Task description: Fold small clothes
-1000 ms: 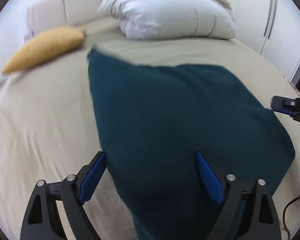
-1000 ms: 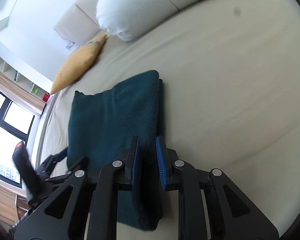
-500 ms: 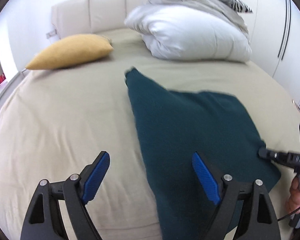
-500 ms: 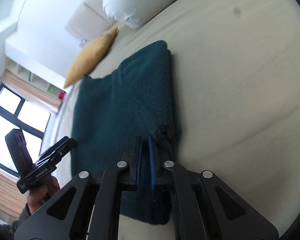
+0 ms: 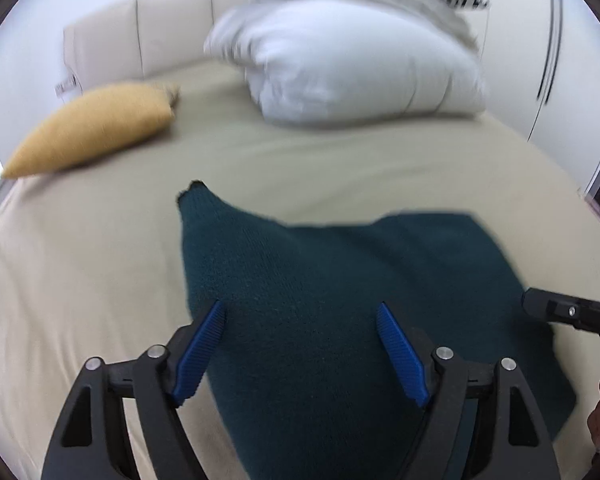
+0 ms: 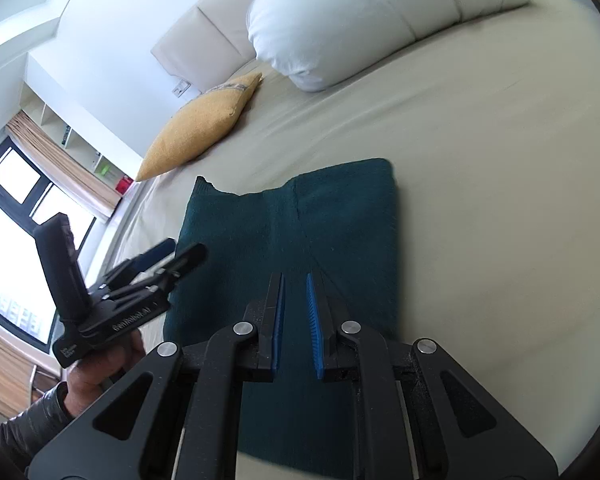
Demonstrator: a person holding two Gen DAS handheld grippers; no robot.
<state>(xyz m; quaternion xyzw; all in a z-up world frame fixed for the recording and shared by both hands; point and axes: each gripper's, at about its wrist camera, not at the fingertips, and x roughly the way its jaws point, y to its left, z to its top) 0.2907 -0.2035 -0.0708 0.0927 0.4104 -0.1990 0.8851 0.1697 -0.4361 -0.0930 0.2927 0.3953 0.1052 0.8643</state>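
A dark teal knit garment (image 5: 320, 300) lies folded and flat on the beige bed; it also shows in the right wrist view (image 6: 300, 224). My left gripper (image 5: 300, 312) is wide open and empty, hovering over the garment's near left part; it appears at the left of the right wrist view (image 6: 168, 256). My right gripper (image 6: 295, 280) is slightly open with a narrow gap, empty, above the garment's near edge; its tip shows at the right of the left wrist view (image 5: 568, 314).
A mustard cushion (image 5: 92, 134) lies at the far left of the bed (image 5: 60, 260). A white pillow (image 5: 360, 76) with bedding piled on it sits by the headboard (image 5: 140, 48). Windows and shelves (image 6: 60, 140) stand left of the bed.
My right gripper has let go of the garment's edge and opened slightly. My left gripper, still wide open, has moved over the garment's left part. The garment now lies flat.
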